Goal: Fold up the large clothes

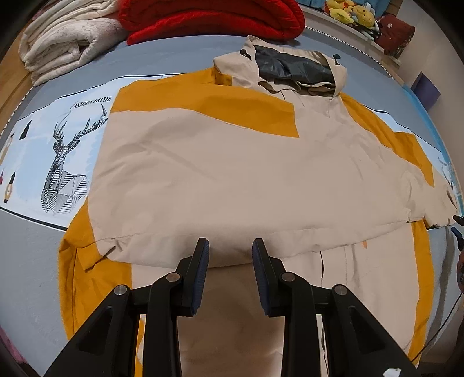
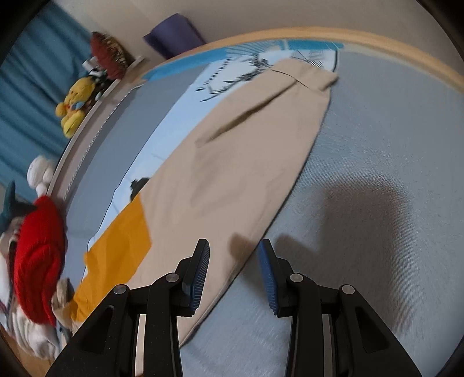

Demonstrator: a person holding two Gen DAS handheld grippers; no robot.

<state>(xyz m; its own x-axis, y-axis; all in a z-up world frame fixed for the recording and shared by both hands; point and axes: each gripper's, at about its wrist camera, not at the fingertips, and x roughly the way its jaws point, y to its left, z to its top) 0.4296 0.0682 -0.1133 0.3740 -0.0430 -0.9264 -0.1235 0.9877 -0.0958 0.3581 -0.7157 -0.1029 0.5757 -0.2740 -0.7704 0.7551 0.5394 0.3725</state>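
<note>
A beige and mustard-yellow hooded jacket (image 1: 232, 174) lies flat on the bed, hood (image 1: 290, 66) at the far end. One sleeve is folded across the chest. My left gripper (image 1: 230, 246) is open and empty, just above the folded sleeve's near edge. In the right wrist view the other beige sleeve (image 2: 246, 150) stretches away to its cuff (image 2: 313, 75), with a mustard patch (image 2: 116, 246) to the left. My right gripper (image 2: 233, 249) is open and empty, straddling that sleeve's lower edge.
The bed has a grey and light-blue sheet (image 1: 34, 261) printed with a deer (image 1: 66, 162). A white blanket (image 1: 63, 43) and a red blanket (image 1: 208, 20) are piled at the head. Plush toys (image 2: 75, 101) sit on a ledge. The bed's wooden edge (image 2: 377, 40) curves behind.
</note>
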